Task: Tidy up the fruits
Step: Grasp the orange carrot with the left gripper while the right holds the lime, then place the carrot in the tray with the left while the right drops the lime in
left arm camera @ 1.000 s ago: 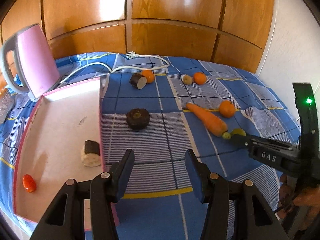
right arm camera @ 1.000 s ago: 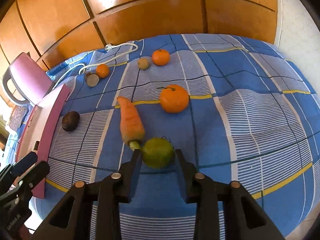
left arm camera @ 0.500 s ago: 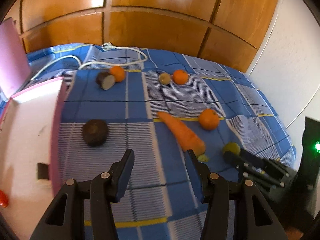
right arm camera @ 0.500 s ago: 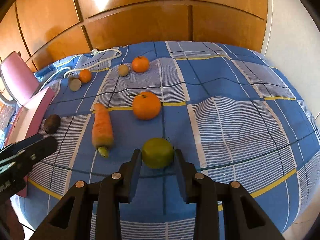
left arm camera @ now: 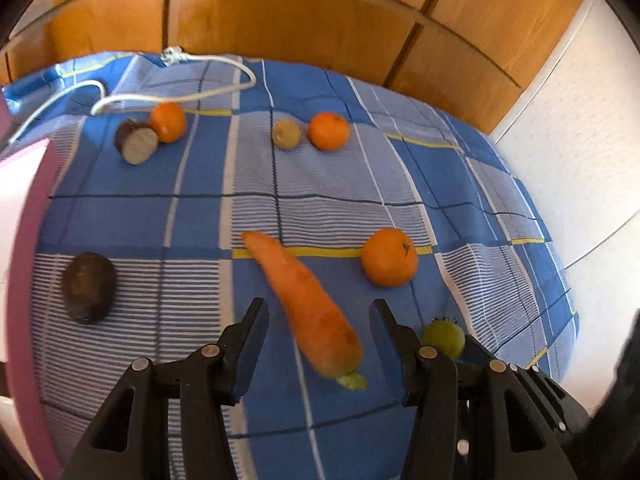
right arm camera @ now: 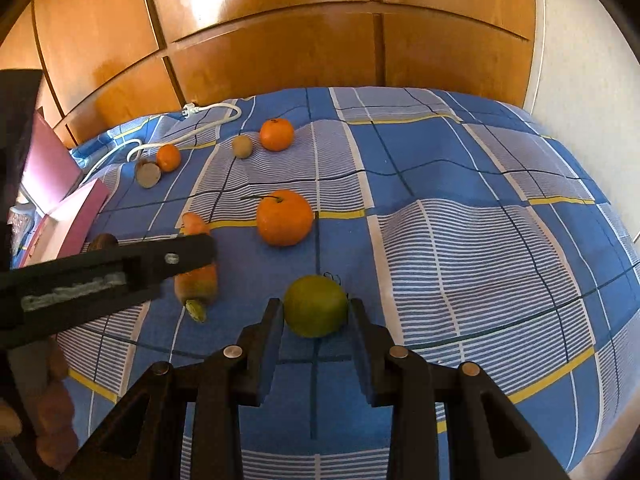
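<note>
My right claw (right arm camera: 316, 312) is pinching the green fruit (right arm camera: 315, 306), one pad against each side of it, low over the blue checked bedspread (right arm camera: 460, 216). From my left camera that fruit (left arm camera: 444, 338) is half hidden behind my own finger, and the right claw itself is mostly cut off at the lower right corner.

My left claw (left arm camera: 318, 314) stands spread, its two fingers straddling the thick end of the carrot (left arm camera: 308, 312) without touching it; the carrot lies on the bedspread with its green stub pointing toward me. In the right view the left claw's arm crosses the carrot (right arm camera: 198, 280) and hides its middle, and the hand below it is blurred and only partly in view.

Past the carrot sits an orange (left arm camera: 389, 257), apart from it. To the left a dark round piece (left arm camera: 89, 282) lies near the pink tray (left arm camera: 24, 280), whose edge alone shows. Farther back are a small brownish fruit (left arm camera: 286, 134) just beside a second orange (left arm camera: 329, 131), and a cut dark piece (left arm camera: 136, 146) touching a third orange (left arm camera: 168, 122). A white cable (left arm camera: 180, 96) lies behind them, before the wooden panels (left arm camera: 300, 20).
</note>
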`<state>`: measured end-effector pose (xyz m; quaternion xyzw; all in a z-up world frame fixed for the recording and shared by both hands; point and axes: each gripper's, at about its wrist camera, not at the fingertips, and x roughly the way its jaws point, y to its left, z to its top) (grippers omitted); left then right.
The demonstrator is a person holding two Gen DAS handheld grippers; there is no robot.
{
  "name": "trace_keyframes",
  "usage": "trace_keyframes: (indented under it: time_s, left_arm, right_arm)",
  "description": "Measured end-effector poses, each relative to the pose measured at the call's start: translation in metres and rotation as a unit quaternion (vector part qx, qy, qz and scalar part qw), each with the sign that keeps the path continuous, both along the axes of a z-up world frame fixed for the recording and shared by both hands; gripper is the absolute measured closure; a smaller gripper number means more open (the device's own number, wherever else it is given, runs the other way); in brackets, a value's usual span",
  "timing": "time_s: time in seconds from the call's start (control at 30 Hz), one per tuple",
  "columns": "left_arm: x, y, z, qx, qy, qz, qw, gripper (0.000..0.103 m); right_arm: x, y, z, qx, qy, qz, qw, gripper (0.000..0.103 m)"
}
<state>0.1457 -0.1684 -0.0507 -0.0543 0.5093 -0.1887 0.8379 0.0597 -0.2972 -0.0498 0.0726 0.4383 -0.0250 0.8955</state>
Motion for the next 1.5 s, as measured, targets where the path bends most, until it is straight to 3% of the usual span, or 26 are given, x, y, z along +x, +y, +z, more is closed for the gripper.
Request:
trace_keyframes:
  time_s: [0.03, 0.07, 0.23, 0.47, 0.7, 0.83, 1.27, 1.5]
  left_arm:
    - [0.001, -0.002, -0.003, 0.002, 0.003, -0.002, 1.0000, 0.053]
    - [0.002, -0.004, -0.007, 0.007, 0.005, -0.004, 1.0000, 0.062]
    - [-0.009, 0.005, -0.010, -0.006, -0.013, -0.016, 0.9998, 0.070]
    - [-0.040, 0.037, -0.008, -0.005, -0.017, -0.024, 0.9996, 0.071]
    - [-0.063, 0.065, -0.011, -0.013, -0.020, -0.023, 0.9994, 0.067]
    - [-0.063, 0.063, -0.013, -0.002, -0.026, -0.017, 0.9995, 0.072]
    - [-0.079, 0.083, -0.005, -0.001, -0.045, 0.000, 0.9990, 0.073]
    - [-0.092, 0.098, 0.017, -0.007, -0.085, 0.017, 0.9962, 0.073]
  right_arm:
    - [0.000, 0.000, 0.000, -0.001, -0.001, 0.001, 1.000, 0.070]
    - [0.000, 0.000, 0.000, -0.002, -0.001, 0.003, 1.000, 0.070]
    - [0.000, 0.001, 0.000, -0.008, -0.003, 0.012, 1.000, 0.070]
    - [-0.001, 0.008, 0.002, 0.007, 0.001, 0.029, 1.000, 0.070]
    - [-0.002, 0.025, 0.001, 0.059, 0.016, 0.070, 0.996, 0.070]
    - [-0.003, 0.032, 0.001, 0.056, 0.020, 0.068, 0.996, 0.070]
    - [-0.016, 0.047, 0.002, 0.054, 0.026, 0.082, 0.995, 0.070]
    - [-0.022, 0.061, 0.013, 0.048, 0.012, 0.095, 0.994, 0.070]
